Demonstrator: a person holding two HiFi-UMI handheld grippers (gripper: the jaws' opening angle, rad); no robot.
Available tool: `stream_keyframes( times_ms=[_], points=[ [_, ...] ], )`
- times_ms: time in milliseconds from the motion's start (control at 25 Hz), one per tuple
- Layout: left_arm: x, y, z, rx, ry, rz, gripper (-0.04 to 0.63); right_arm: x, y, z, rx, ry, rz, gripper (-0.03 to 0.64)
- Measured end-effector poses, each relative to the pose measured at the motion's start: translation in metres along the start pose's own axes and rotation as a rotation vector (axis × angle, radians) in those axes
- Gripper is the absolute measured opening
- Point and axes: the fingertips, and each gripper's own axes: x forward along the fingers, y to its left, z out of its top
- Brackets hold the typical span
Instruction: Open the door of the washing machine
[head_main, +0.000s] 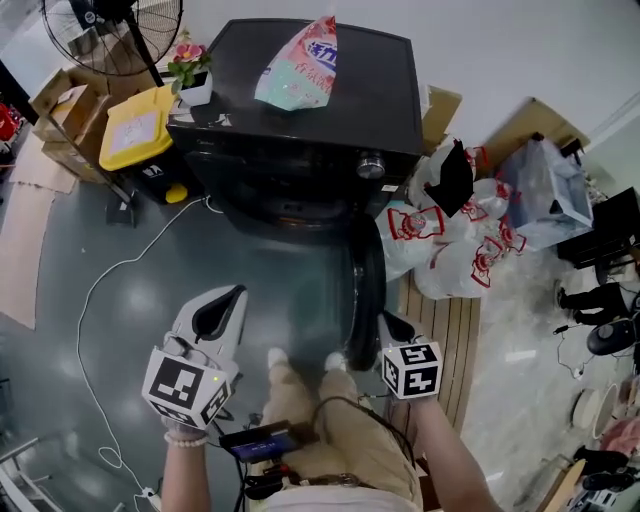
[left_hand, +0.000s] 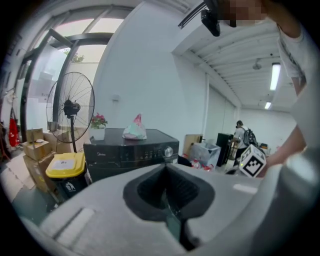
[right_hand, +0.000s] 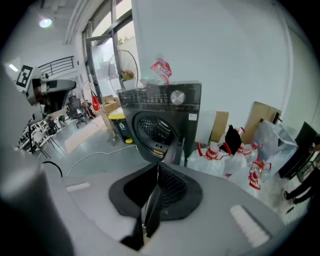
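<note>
Both empty, jaws together, left gripper (head_main: 233, 294) and right gripper (head_main: 386, 319) hover before the black front-loading washing machine (head_main: 300, 120); its round door (head_main: 365, 280) already stands open.

There's the dark front-loading washing machine (head_main: 300, 120), well ahead of the right gripper (head_main: 392, 325). Its round door (head_main: 366, 270) is swung wide open, edge-on just beyond that gripper's tips, with the drum mouth (right_hand: 150, 129) fully exposed.

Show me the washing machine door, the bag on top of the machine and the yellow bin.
washing machine door (head_main: 366, 280), head view, middle of its open edge.
bag (head_main: 298, 68), head view, middle of its printed front.
yellow bin (head_main: 133, 128), head view, centre of its lid.
</note>
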Motion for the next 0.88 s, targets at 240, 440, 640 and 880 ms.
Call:
stream_keyframes(
  times_ms=[240,440,640,880],
  points=[
    [-0.028,-0.009,0.034,0.024,-0.023,0.026,-0.006,-0.046,0.021,0.068,-0.110,-0.145,0.049,0.003],
    [-0.053,-0.015,0.058,0.030,-0.050,0.042,-0.006,-0.086,0.038,0.117,-0.166,-0.273,0.087,0.003],
    [-0.069,-0.017,0.078,0.040,-0.064,0.060,-0.006,-0.121,0.051,0.160,-0.182,-0.388,0.118,0.003],
    [-0.079,-0.023,0.087,0.033,-0.076,0.060,-0.005,-0.147,0.069,0.195,-0.207,-0.473,0.163,0.003]
  ],
)
